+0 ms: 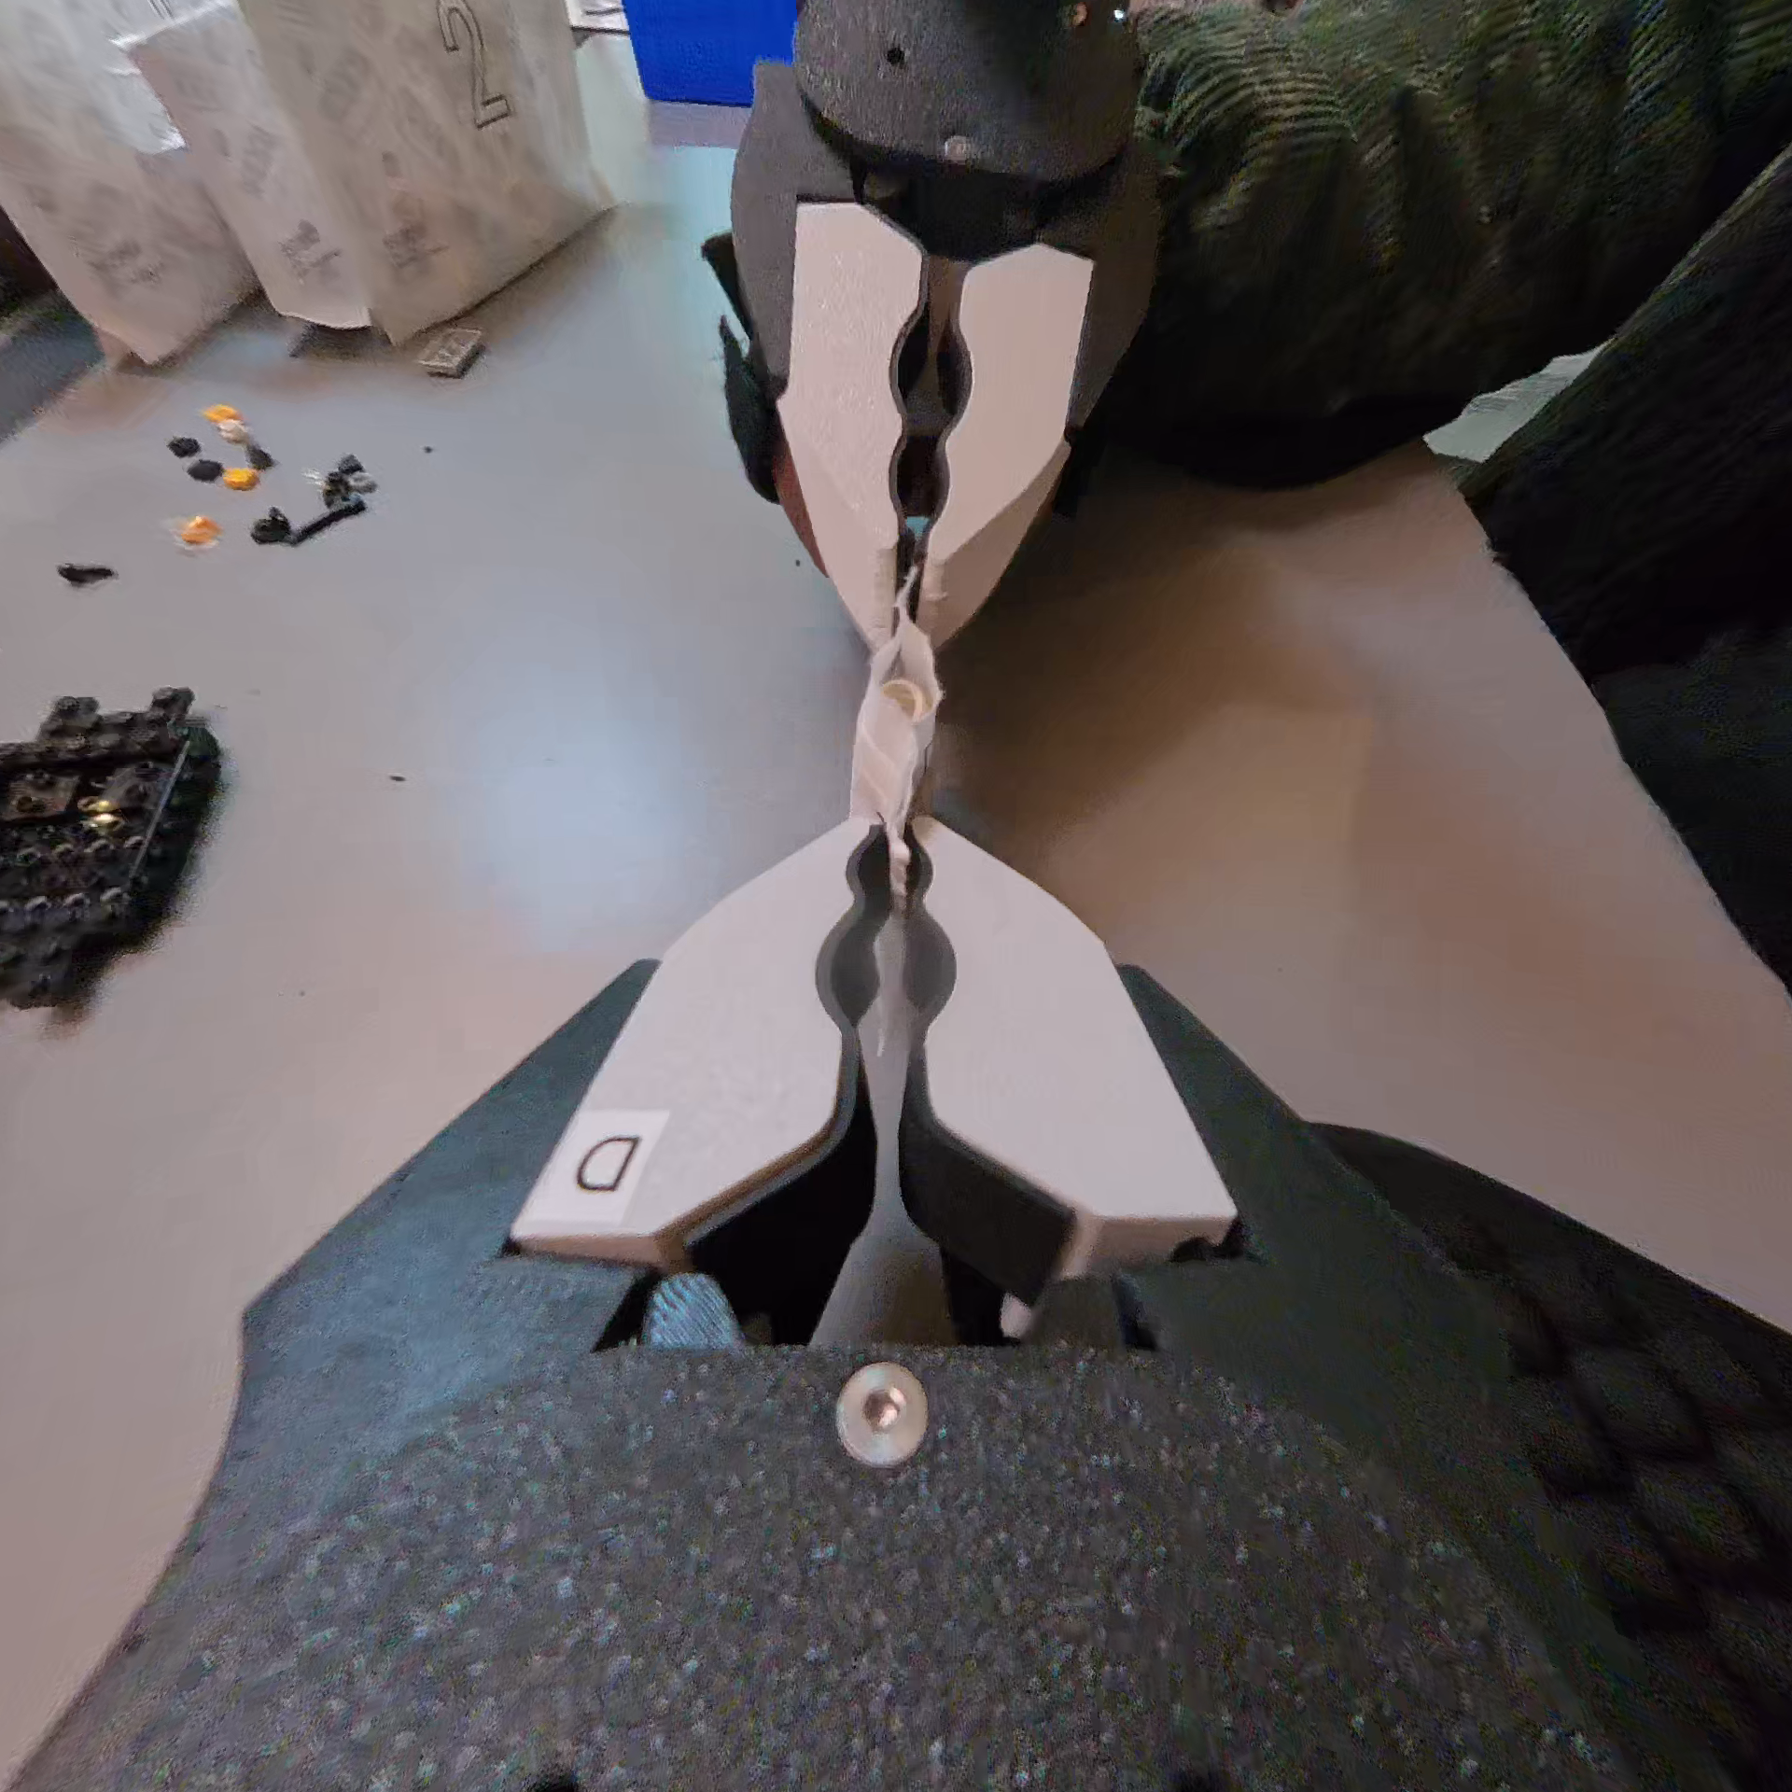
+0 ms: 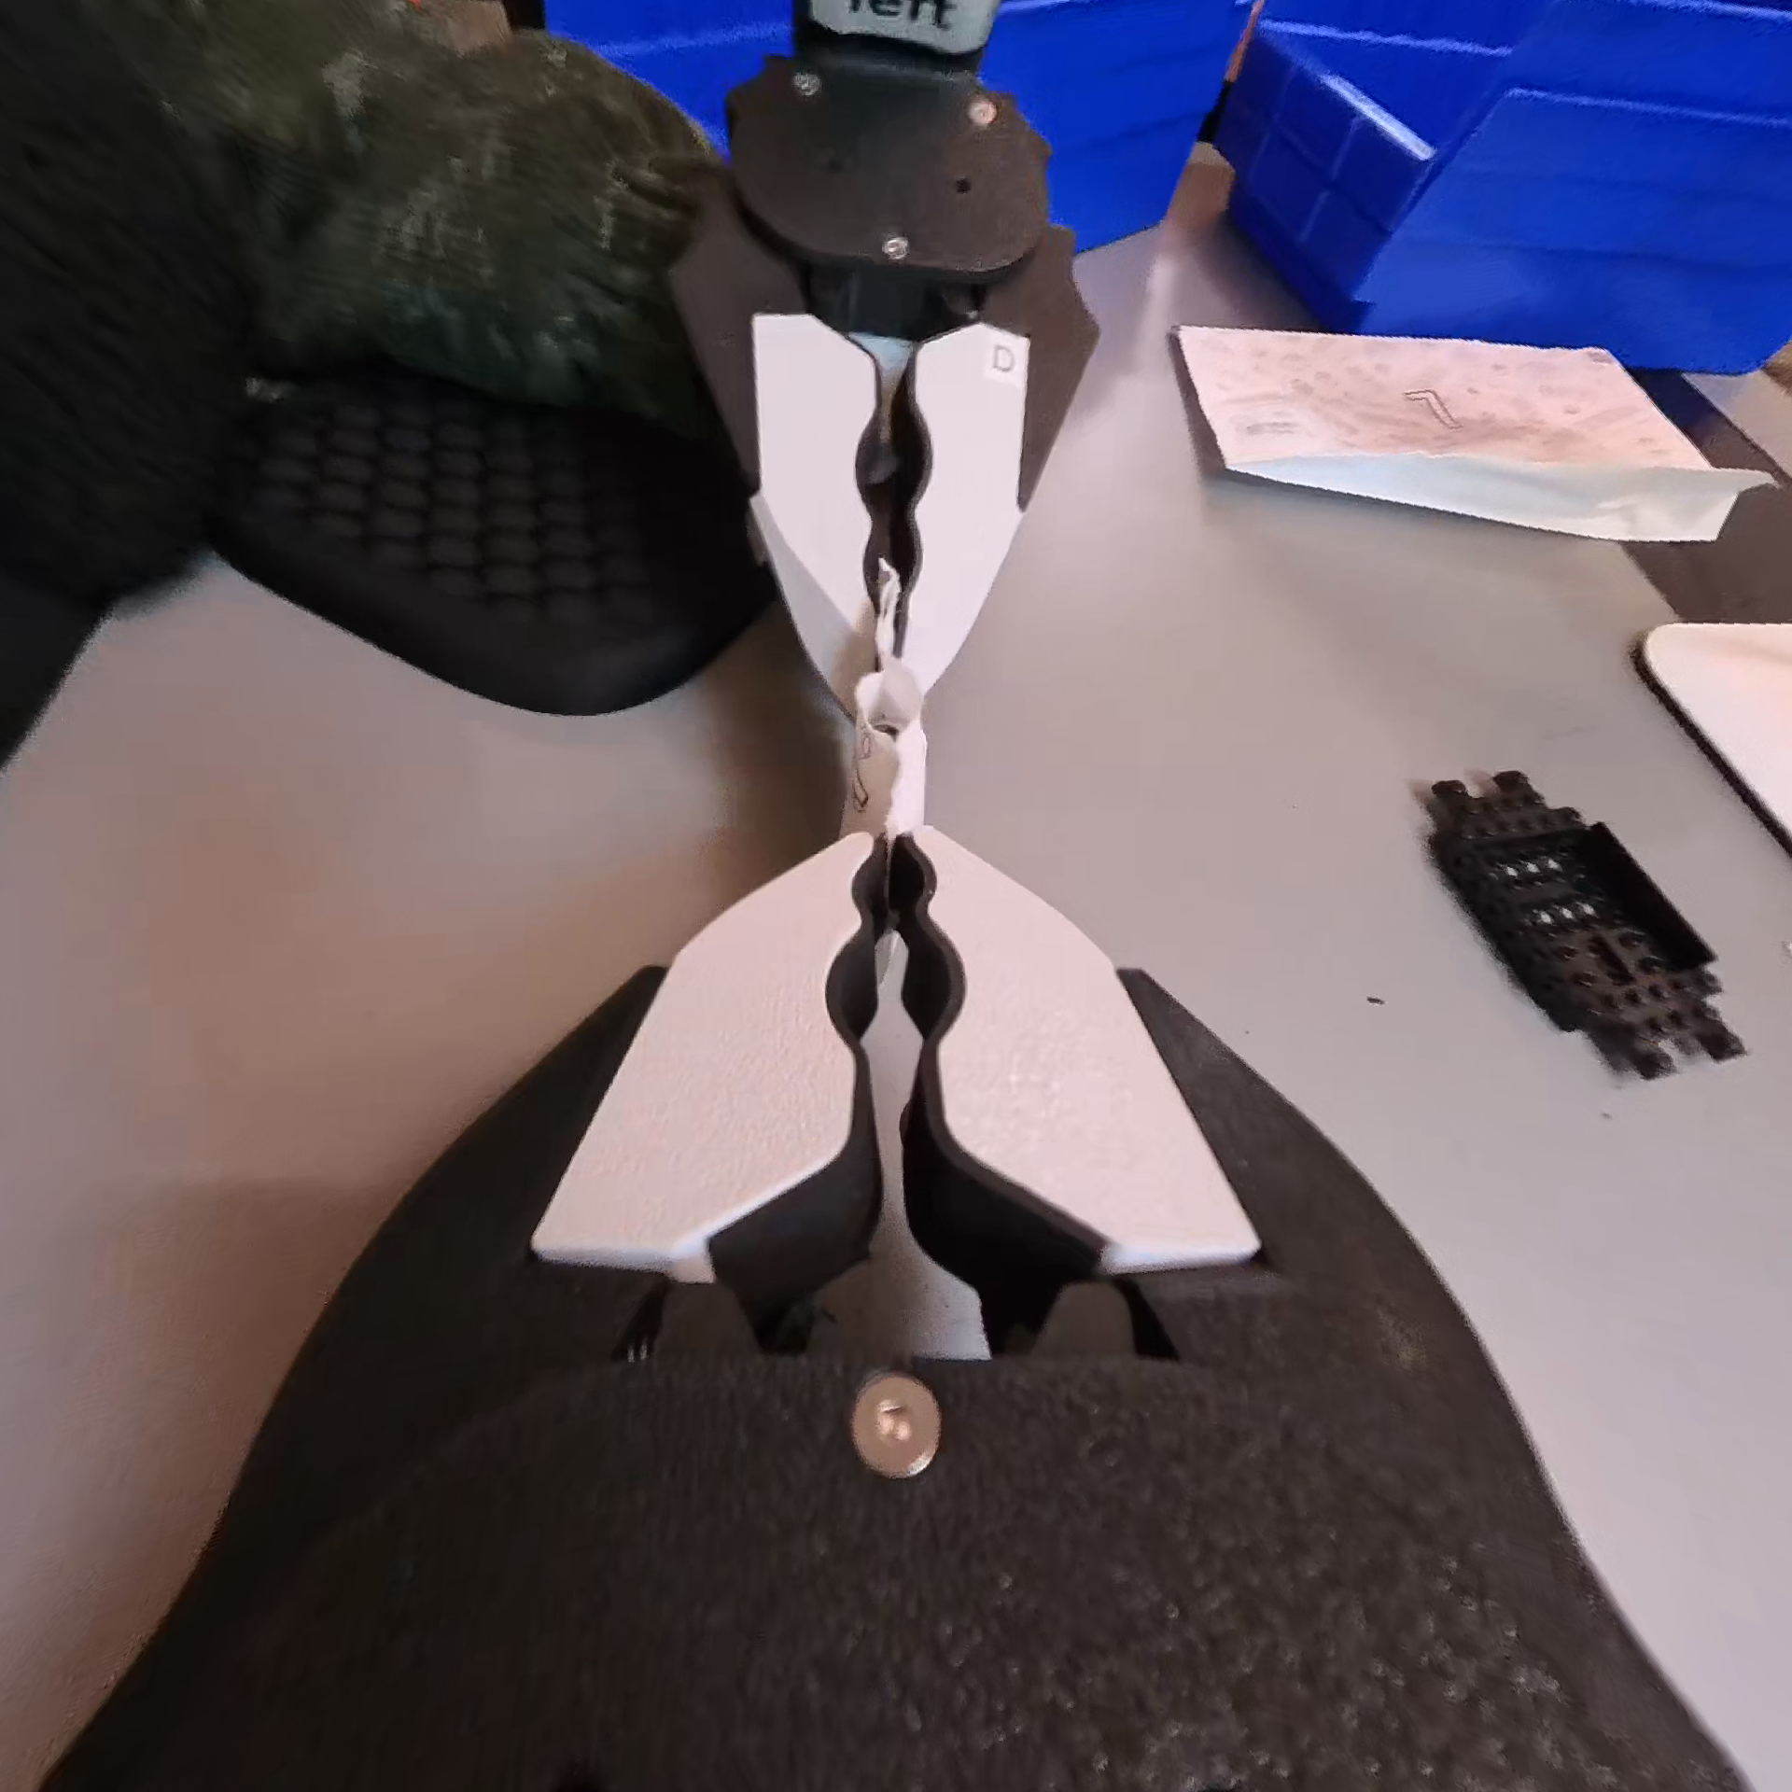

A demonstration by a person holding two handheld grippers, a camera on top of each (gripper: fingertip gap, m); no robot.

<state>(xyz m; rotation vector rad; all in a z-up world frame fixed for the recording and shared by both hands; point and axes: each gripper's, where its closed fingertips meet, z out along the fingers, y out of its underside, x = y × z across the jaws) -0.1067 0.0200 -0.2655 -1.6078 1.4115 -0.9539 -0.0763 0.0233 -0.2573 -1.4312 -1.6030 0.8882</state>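
We see a black brick plate (image 1: 92, 844) near the bench's (image 1: 504, 679) left edge, open bench beside it; our left gripper (image 1: 897, 853) and right gripper (image 1: 912, 582), tip to tip, each clamp one end of a twisted white paper packet (image 1: 897, 737), its long axis running between them

Small loose pieces (image 1: 242, 485) on the table are too tiny to identify.

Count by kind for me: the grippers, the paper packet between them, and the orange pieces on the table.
Grippers: 2, the left gripper and the right gripper, both clamping the packet
Twisted white paper packet: 1
Orange pieces: 3
Total: 6
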